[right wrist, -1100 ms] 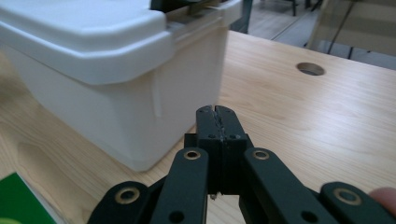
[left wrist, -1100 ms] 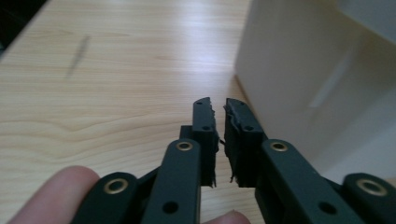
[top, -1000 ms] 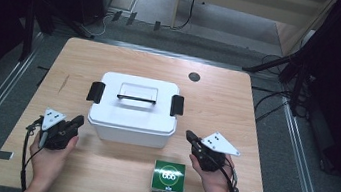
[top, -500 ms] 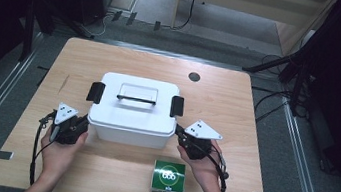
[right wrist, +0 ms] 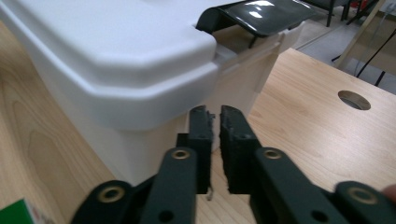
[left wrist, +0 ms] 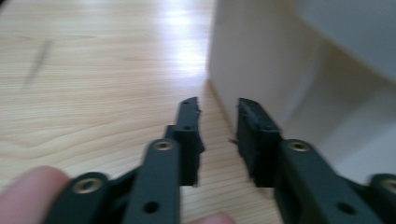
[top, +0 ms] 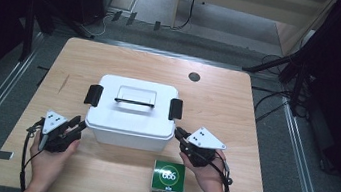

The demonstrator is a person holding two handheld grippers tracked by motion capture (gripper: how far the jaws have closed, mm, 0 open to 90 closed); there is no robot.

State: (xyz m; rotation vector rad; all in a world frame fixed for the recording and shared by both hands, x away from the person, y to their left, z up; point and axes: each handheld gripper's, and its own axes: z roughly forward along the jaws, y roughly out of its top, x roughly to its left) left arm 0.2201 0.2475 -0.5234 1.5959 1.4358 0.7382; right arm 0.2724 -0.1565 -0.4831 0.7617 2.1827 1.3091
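A white lidded box (top: 129,120) with a top handle and a black latch (top: 175,109) on each end stands mid-table. My left gripper (top: 81,125) lies at its front-left corner, tips close to the wall. In the left gripper view the left gripper (left wrist: 217,105) shows a clear gap with nothing in it, the box wall (left wrist: 261,70) to the right. My right gripper (top: 178,131) points at the front-right corner. The right gripper (right wrist: 212,112) has a narrow empty gap just short of the box (right wrist: 116,60). Both pairs of jaws have just been opening.
A small green carton (top: 168,177) lies near the front edge, beside the right hand. The wooden table (top: 218,102) has a round cable hole (top: 194,76) at the back. Cables and stands sit on the floor beyond.
Both grippers have swung their tips in toward the box's front corners, the right one closing in a little. Their jaws have parted slightly. The box and carton have not moved.
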